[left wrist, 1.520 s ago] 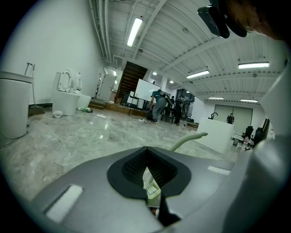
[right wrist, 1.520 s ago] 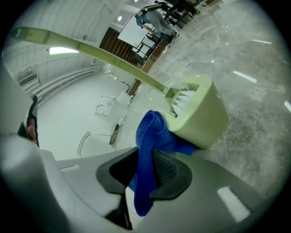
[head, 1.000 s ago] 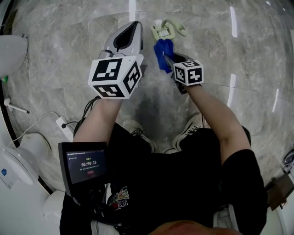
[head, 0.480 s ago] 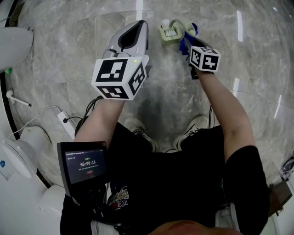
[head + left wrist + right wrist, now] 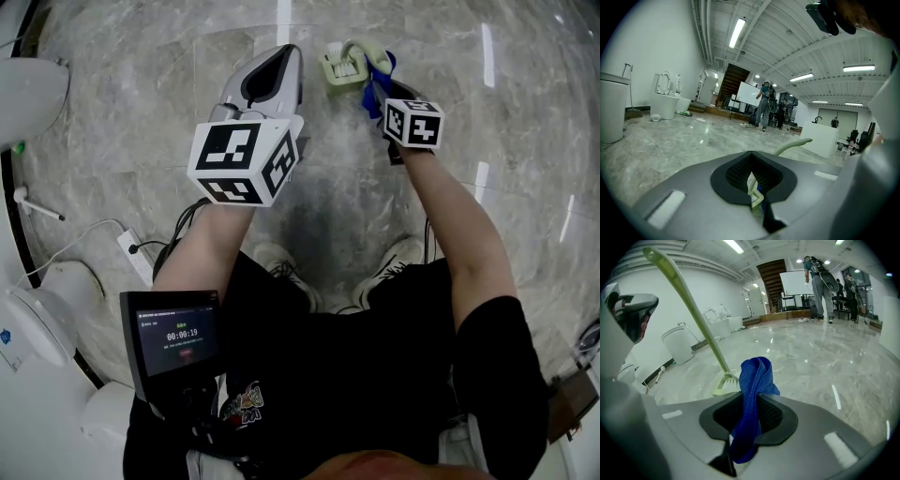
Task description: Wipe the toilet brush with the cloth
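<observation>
The pale green toilet brush [image 5: 341, 62] stands with its bristled head [image 5: 725, 383] on the marble floor. Its long handle [image 5: 686, 301] slants up and to the left in the right gripper view. My left gripper [image 5: 274, 73] is shut, with a pale green piece of the handle [image 5: 754, 194] pinched between its pads, and the handle's curved end [image 5: 793, 145] shows beyond the jaws. My right gripper [image 5: 382, 94] is shut on a blue cloth [image 5: 753, 380]. The bunched cloth [image 5: 377, 86] hangs just right of the brush head; I cannot tell whether they touch.
White toilets [image 5: 33, 94] and a power strip with cable [image 5: 131, 255] lie along the left wall. The person's shoes [image 5: 281, 272] stand on the floor below the grippers. A screen [image 5: 173, 337] hangs at the person's waist. People stand far back [image 5: 764, 105].
My right gripper has carried the blue cloth up and to the right in the head view, from below the brush head to its right side. The left gripper stayed put.
</observation>
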Motion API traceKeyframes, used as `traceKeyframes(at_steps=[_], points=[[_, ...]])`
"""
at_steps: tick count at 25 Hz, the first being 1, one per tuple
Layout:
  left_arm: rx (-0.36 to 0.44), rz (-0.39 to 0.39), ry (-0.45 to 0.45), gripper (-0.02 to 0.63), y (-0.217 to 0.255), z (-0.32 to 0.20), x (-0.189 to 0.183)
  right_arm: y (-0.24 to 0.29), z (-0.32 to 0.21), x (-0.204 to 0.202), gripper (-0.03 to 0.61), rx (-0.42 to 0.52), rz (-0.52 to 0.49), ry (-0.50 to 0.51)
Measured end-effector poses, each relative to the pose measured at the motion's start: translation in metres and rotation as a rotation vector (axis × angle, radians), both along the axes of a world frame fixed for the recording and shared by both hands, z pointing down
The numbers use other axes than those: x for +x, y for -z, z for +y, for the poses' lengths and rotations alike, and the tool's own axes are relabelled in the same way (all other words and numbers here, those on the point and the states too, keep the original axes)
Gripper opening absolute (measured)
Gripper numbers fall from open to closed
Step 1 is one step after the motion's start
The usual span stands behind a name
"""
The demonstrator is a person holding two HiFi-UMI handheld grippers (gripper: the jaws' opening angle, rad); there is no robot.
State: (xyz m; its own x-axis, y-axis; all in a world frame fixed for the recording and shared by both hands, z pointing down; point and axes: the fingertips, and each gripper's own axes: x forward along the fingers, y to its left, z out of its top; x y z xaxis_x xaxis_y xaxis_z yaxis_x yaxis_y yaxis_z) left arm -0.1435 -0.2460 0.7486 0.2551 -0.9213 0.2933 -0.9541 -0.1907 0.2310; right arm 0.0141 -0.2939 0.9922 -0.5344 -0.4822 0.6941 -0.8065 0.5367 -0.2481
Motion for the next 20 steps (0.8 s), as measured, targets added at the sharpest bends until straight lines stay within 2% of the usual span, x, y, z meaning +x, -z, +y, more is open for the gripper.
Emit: traceKeyframes(at_steps=[7,12,16,18,20], points=[[-0.011,-0.008,-0.017,0.011,-0.004,-0.002,0.011,-0.013,0.008,0.024,0.087,0.071,0.181,0.135],[-0.016,-0.014,-0.014,0.012,-0.005,-0.001,0.011,-0.027,0.020,0.034,0.087,0.170,0.414,0.359],[-0.015,-0.014,-0.012,0.012,-0.004,-0.002,0.009,-0.030,0.026,0.029,0.087,0.223,0.499,0.461],[-0.019,-0.017,-0.012,0.012,-0.005,-0.001,0.009,-0.037,0.039,0.023,0.086,0.275,0.583,0.595],[-0.020,-0.015,-0.009,0.012,-0.006,-0.003,0.008,-0.046,0.058,0.027,0.086,0.341,0.698,0.778]])
